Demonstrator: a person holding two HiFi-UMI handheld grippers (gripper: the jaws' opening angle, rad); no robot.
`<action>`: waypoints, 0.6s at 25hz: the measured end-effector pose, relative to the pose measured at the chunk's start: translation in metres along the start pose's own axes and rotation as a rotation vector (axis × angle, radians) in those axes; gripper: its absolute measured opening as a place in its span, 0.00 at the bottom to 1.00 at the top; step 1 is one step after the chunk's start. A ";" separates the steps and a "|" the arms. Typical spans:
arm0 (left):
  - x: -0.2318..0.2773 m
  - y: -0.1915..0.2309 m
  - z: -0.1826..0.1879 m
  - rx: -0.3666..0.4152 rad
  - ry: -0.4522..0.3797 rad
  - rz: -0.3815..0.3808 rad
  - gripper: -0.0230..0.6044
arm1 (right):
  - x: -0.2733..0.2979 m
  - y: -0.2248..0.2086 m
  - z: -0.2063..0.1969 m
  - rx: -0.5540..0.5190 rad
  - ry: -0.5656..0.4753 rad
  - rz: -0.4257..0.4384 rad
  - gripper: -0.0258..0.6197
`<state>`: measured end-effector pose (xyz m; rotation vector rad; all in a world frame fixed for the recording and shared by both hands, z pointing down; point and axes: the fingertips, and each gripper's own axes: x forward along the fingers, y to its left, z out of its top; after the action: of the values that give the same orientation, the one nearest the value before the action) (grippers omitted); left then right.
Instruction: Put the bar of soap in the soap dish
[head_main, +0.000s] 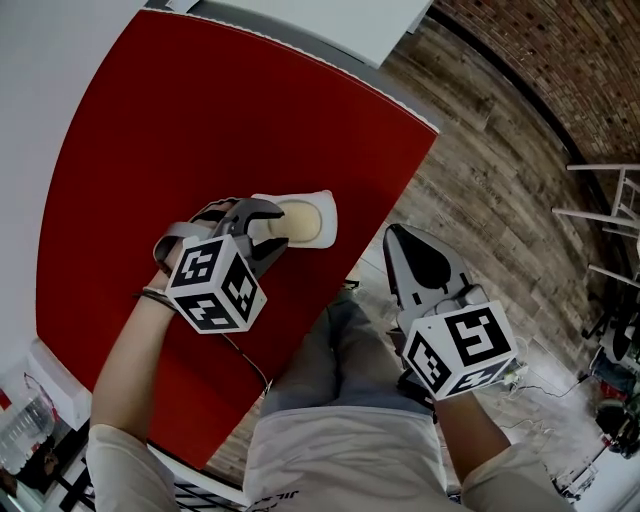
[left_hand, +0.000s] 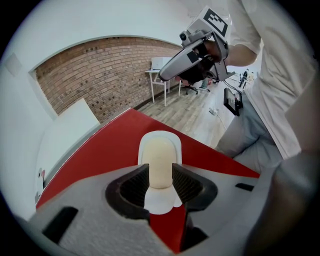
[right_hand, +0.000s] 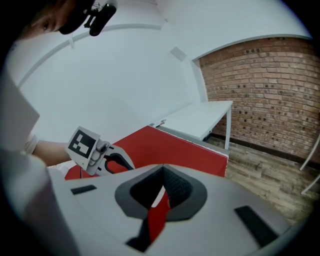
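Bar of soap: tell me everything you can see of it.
The bar of soap is a pale cream, smooth oblong with rounded corners. It lies flat in the white soap dish on the red table. The left gripper clamps its near end, one pad against each long side.

The cream-coloured, rounded rectangular bar of soap (left_hand: 160, 160) lies flat inside the white oval soap dish (left_hand: 143, 146), its long side along the dish. The dish's rim shows all around it (a little wider at the near end). The dish stands on the red table top (head_main: 200, 120), close to its edge. The left gripper (left_hand: 160, 170) clamps the soap's near end from both sides.
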<state>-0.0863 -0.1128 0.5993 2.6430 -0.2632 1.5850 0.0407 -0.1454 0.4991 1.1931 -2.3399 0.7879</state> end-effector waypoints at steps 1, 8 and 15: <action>-0.004 0.000 0.000 -0.007 0.000 0.009 0.26 | -0.003 0.001 0.002 -0.004 -0.002 0.000 0.05; -0.035 -0.004 0.003 -0.043 -0.004 0.075 0.05 | -0.026 0.013 0.023 -0.040 -0.025 0.005 0.05; -0.060 -0.025 0.022 -0.077 -0.026 0.117 0.05 | -0.055 0.021 0.043 -0.078 -0.053 0.008 0.05</action>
<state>-0.0906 -0.0842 0.5378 2.6357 -0.4780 1.5387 0.0500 -0.1293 0.4281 1.1859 -2.3962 0.6689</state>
